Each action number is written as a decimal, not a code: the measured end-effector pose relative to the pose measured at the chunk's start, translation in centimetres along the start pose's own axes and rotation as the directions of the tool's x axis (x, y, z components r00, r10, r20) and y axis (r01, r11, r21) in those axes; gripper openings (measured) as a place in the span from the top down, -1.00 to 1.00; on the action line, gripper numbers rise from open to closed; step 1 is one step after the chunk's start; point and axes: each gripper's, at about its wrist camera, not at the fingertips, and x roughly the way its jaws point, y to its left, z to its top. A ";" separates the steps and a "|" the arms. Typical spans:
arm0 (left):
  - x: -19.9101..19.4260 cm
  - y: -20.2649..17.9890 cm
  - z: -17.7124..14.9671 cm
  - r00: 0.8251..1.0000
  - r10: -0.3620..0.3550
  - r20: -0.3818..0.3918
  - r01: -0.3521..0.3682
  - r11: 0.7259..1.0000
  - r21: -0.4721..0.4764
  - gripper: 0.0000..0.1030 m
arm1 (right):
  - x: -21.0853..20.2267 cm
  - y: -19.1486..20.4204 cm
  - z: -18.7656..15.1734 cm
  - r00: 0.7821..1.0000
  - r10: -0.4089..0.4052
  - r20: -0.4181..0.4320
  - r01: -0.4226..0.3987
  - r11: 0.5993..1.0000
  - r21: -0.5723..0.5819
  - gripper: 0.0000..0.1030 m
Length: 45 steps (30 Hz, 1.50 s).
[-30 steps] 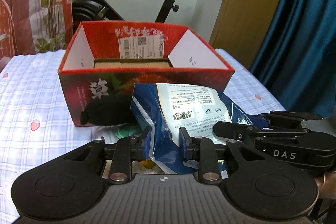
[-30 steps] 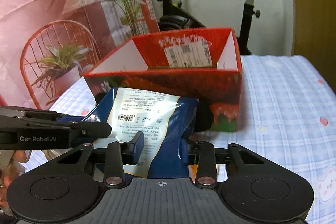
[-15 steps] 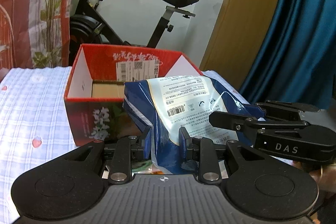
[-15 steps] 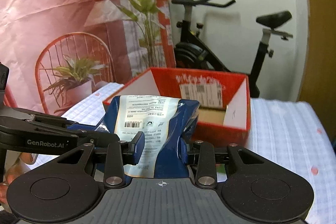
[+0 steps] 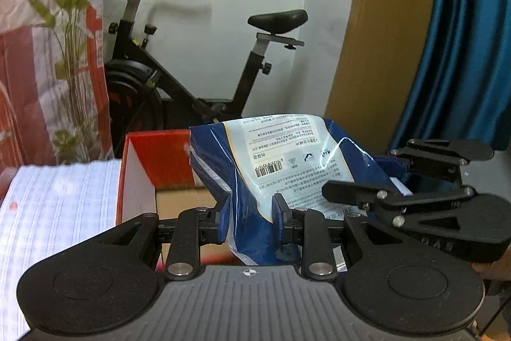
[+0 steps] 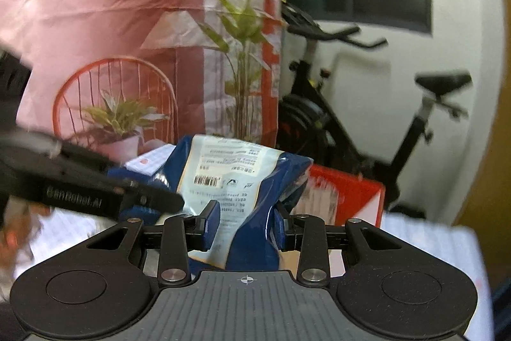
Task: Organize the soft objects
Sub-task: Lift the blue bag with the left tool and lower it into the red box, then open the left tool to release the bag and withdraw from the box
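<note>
A blue and white soft snack bag is held up in the air by both grippers, above the open red cardboard box. My left gripper is shut on the bag's lower left part. My right gripper is shut on the bag from the other side; it also shows at the right of the left wrist view. The red box lies behind and below the bag. Its brown floor shows nothing in the visible part.
A checked blue and white tablecloth covers the surface. An exercise bike stands behind the box. A tall plant and a red wire chair with a potted plant stand at the left; a blue curtain hangs at the right.
Both grippers have lifted the bag from the table in front of the box to above the box's rim and carried it forward toward the box opening.
</note>
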 end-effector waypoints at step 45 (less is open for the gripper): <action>0.8 1.8 -0.4 0.984 0.142 -0.113 -0.144 0.990 -0.011 0.15 | 8.2 -5.4 -2.0 0.970 -0.102 -0.221 0.128 0.986 0.107 -0.34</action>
